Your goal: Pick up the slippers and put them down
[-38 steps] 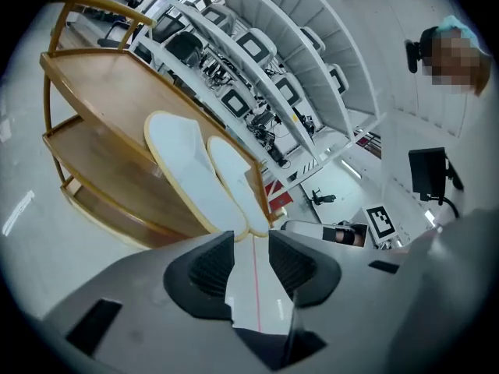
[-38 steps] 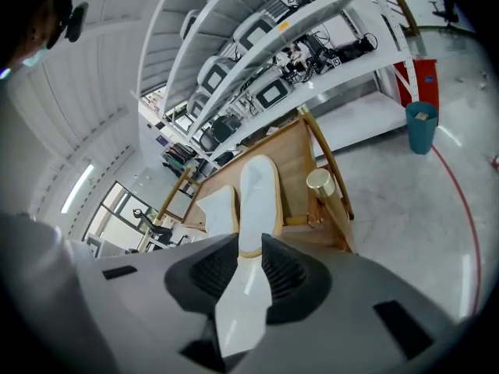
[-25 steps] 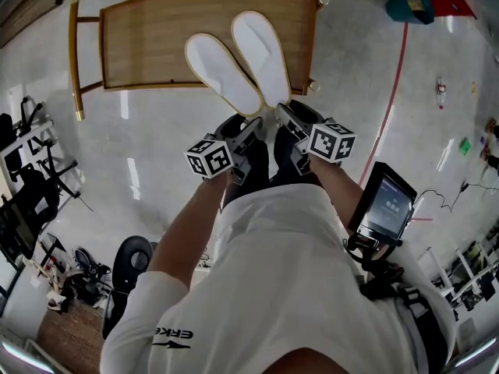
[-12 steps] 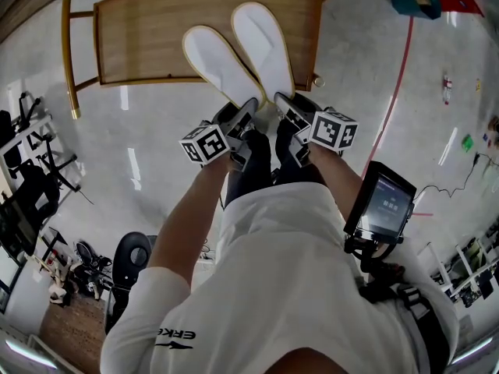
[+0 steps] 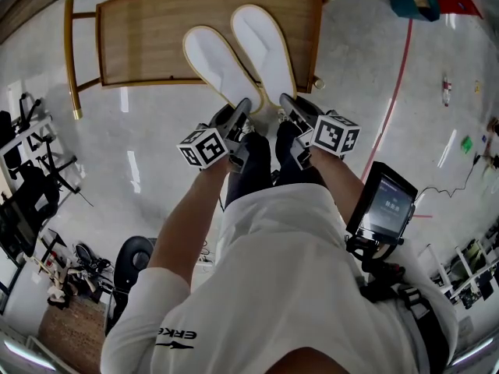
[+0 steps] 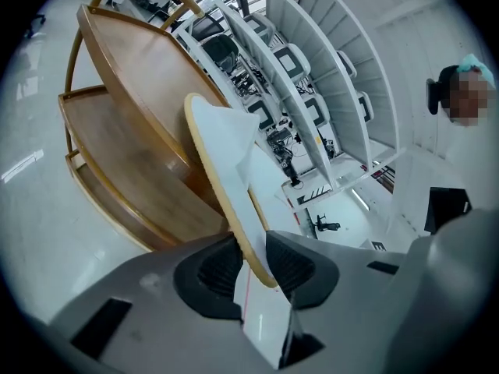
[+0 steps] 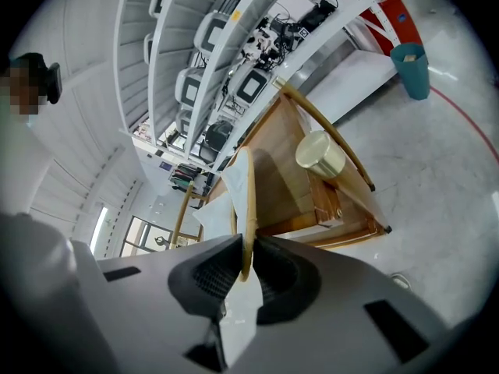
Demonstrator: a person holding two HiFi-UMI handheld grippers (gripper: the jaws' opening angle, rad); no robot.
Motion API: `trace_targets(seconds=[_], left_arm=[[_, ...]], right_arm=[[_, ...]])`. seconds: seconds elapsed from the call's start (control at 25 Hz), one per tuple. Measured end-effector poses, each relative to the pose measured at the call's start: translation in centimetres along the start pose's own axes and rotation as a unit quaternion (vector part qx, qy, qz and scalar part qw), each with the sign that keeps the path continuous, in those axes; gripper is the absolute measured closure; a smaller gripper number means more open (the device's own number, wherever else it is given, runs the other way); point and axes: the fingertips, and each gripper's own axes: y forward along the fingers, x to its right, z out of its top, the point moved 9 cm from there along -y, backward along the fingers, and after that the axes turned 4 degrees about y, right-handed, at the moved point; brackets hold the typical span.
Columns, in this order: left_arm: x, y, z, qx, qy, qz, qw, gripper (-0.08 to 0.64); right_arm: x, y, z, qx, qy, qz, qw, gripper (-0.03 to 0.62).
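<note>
Glossy pale floor (image 5: pixel 93 170), wooden shelf unit (image 5: pixel 140 37), red floor line (image 5: pixel 393 92), teal bin (image 5: pixel 409 2), white shelving racks (image 6: pixel 312 76).

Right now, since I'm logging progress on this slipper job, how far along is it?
Done: the approach, with each claw at a slipper's heel. In hand: the left claw has just been closing and now pinches the left slipper; the right claw, closing likewise, clamps the right slipper. Left: both slippers lie on the wooden shelf, so lifting them and putting them down remain.
</note>
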Motion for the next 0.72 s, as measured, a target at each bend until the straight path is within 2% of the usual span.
trace_targets(seconds=[0.28, 0.72], left_arm=[[0.4, -0.7, 0.6, 0.013, 0.010, -0.001, 0.9999, 0.523], [1.6, -2.6, 1.8, 0.052, 0.012, -0.011, 0.9985, 0.526]], right_arm=[[-1.1, -0.3, 0.3, 0.008, 0.004, 0.023, 1.000, 0.560], [-3.4, -1.3, 0.9, 0.020, -0.019, 0.046, 0.999, 0.560]])
